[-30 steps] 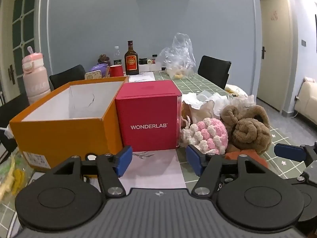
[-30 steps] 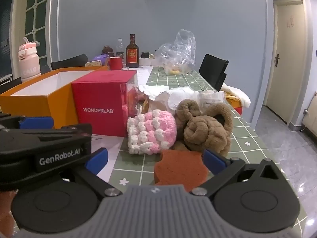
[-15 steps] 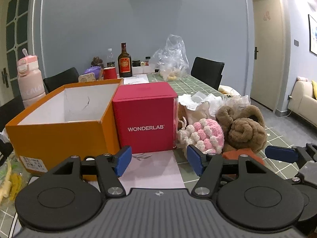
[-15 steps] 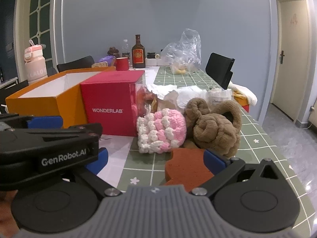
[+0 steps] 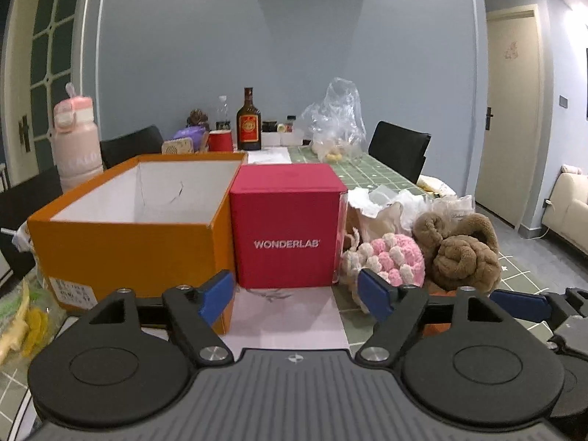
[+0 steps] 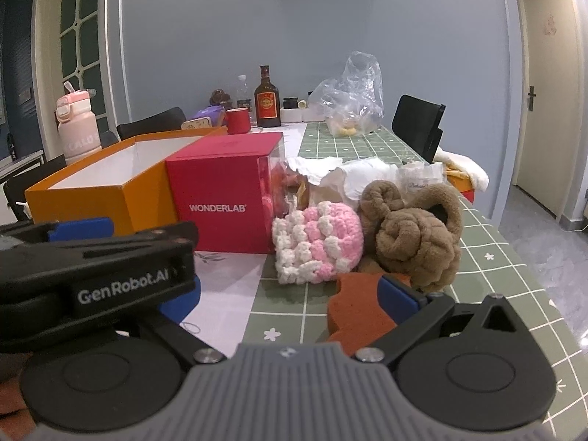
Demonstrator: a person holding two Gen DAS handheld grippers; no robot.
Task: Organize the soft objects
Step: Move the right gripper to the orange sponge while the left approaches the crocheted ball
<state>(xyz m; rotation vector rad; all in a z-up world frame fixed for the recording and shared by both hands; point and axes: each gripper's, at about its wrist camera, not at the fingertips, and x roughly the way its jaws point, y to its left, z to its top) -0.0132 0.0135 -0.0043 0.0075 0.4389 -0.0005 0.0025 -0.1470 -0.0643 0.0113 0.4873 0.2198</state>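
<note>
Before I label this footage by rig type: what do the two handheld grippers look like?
Both match: a ribbed grey body, two round black discs, black angular linkage arms with silver pivot screws, and blue finger pads. The left gripper shows white "GenRobot.AI" lettering on its side in the right wrist view. The right gripper looks identical.

Dim, even indoor light, soft shadows, slight blur, strong fisheye bending at the edges, dark corners
</note>
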